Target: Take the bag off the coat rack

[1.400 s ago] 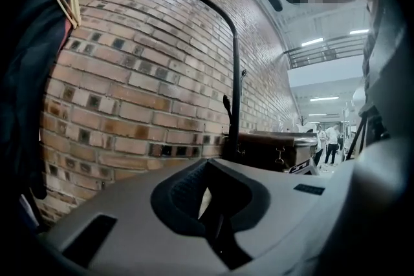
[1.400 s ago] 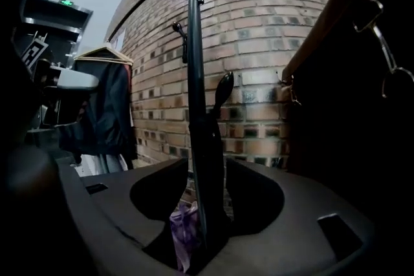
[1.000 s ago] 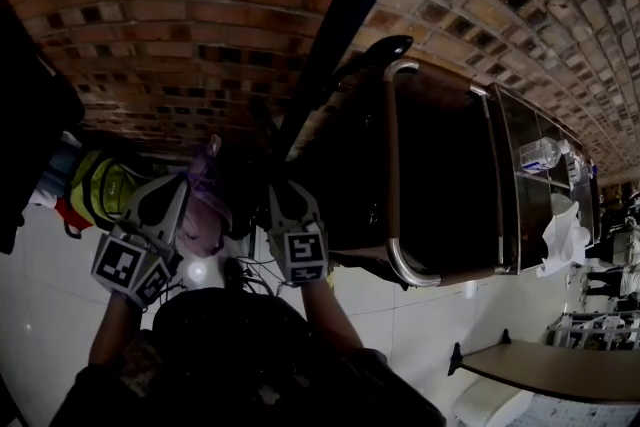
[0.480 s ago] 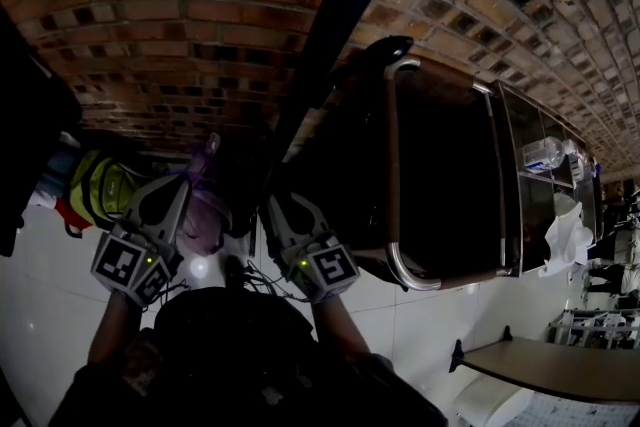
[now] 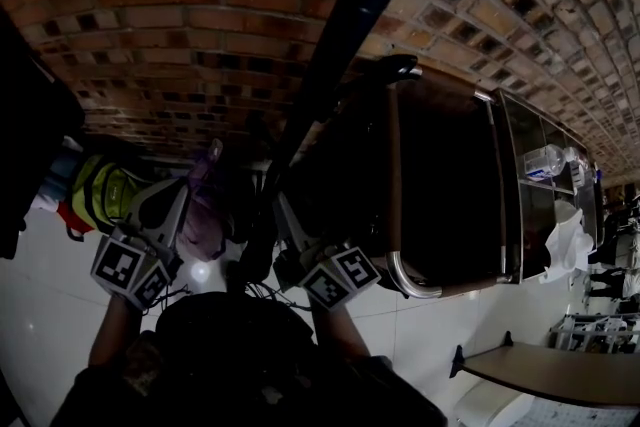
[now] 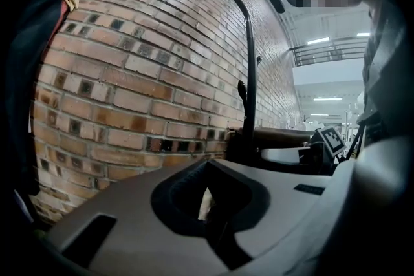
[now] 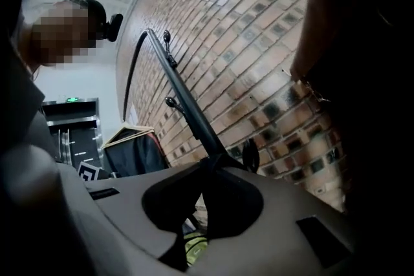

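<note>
A pale purple bag (image 5: 205, 205) hangs low beside the black coat rack pole (image 5: 350, 25), against the brick wall. My left gripper (image 5: 170, 200) sits just left of the bag with its jaws together. My right gripper (image 5: 285, 215) is on the bag's right, close to the pole, and its jaws are together too. The dark hides whether either pinches a strap. In the left gripper view the left gripper (image 6: 208, 200) points at the pole (image 6: 248, 74). The right gripper (image 7: 204, 197) likewise faces the pole (image 7: 187, 106) and its hooks in its own view.
A yellow-green bag (image 5: 100, 190) hangs at the far left beside dark clothing. A black garment on a wooden hanger (image 7: 132, 152) hangs to the right, where the head view shows a dark bulk with a brown rail (image 5: 392, 175). White tiled floor (image 5: 40, 315) lies below.
My right gripper has swung right and down and twisted, so its marker cube now sits lower and further right. Left gripper and bag have stayed put.
</note>
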A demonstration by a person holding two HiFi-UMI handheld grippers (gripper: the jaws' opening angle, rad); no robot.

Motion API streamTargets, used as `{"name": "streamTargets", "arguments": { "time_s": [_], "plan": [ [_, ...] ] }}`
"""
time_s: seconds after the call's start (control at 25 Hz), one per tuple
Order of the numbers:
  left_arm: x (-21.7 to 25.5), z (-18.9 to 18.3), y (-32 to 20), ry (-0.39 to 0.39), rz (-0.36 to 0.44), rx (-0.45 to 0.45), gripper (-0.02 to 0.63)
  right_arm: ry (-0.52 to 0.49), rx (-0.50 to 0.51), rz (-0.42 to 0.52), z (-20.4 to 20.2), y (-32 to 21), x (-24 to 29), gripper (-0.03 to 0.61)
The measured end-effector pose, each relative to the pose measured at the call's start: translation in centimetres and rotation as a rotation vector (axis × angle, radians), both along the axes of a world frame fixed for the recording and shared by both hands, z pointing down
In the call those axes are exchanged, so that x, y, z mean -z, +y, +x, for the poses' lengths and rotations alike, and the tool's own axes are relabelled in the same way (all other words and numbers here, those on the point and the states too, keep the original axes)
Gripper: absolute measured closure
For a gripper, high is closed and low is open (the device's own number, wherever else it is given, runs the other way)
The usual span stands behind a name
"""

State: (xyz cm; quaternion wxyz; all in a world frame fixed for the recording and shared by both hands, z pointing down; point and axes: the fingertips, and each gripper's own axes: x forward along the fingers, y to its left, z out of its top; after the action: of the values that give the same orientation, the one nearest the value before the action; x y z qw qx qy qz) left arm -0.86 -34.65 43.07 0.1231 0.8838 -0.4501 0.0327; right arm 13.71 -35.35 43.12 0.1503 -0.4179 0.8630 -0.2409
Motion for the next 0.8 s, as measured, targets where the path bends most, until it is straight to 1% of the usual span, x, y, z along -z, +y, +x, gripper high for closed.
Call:
{"name": "streamTargets", "arguments": {
  "time_s": [0.44, 0.56, 0.72, 0.8],
  "plan": [
    [0.9, -1.0, 0.7, 0.025, 0.023, 0.010, 0.586, -0.031, -0.046, 0.223, 1.3, 0.9, 10.6, 0.560],
    [1.7, -1.5, 1.4, 0.036, 0.036, 0.018, 0.586, -0.049, -0.060, 0.265, 1.5, 1.6, 13.0, 0.560],
    [2.7, -2.3, 2.5, 0.046, 0.057, 0.017, 0.586, -0.017, -0.084, 0.334, 1.9, 3.8, 15.8, 0.561],
    [3.0, -2.8, 3.4, 0.047, 0.067, 0.014, 0.586, -0.004, -0.089, 0.350, 1.8, 5.3, 16.8, 0.560]
  ]
}}
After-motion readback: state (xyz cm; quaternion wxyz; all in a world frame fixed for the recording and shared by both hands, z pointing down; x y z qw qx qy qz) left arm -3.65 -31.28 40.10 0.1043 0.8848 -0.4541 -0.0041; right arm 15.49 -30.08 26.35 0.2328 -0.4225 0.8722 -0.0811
